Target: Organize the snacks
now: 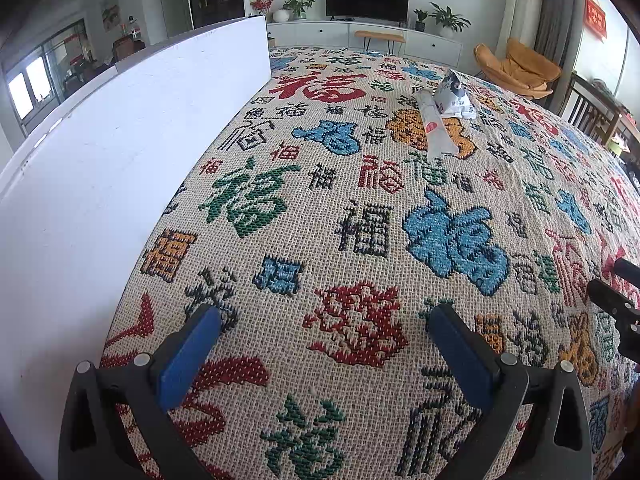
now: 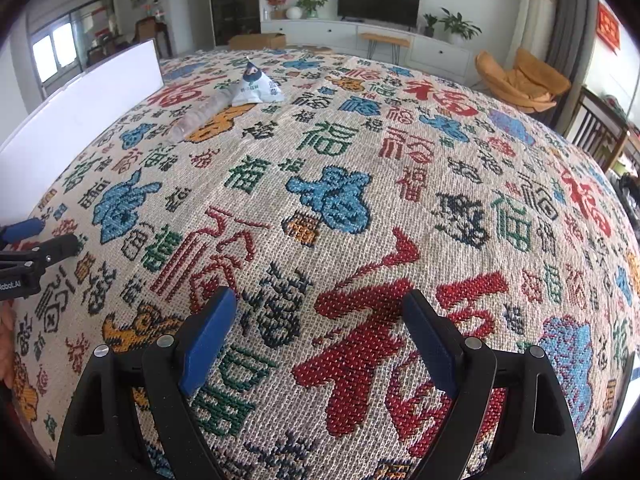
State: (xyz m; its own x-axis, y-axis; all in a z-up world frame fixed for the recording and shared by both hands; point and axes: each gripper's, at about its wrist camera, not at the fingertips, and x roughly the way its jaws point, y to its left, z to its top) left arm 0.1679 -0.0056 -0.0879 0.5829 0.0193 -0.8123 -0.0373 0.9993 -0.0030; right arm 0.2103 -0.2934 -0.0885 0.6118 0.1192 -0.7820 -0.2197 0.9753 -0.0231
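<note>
Two snacks lie far back on the patterned tablecloth (image 1: 320, 240): a long clear-wrapped tube of snacks (image 1: 434, 126) and behind it a white pyramid-shaped packet (image 1: 454, 92). In the right wrist view the tube (image 2: 198, 116) and the packet (image 2: 256, 86) are at the far left. My left gripper (image 1: 326, 324) is open and empty, low over the cloth, well short of the snacks. My right gripper (image 2: 320, 312) is open and empty, also low over the cloth. The left gripper shows at the left edge of the right wrist view (image 2: 38, 240).
A tall white box wall (image 1: 120, 140) stands along the left side of the table; it also shows in the right wrist view (image 2: 80, 108). Beyond the table are a TV cabinet (image 1: 360, 36), an orange chair (image 1: 516, 68) and a wooden chair (image 1: 592, 116).
</note>
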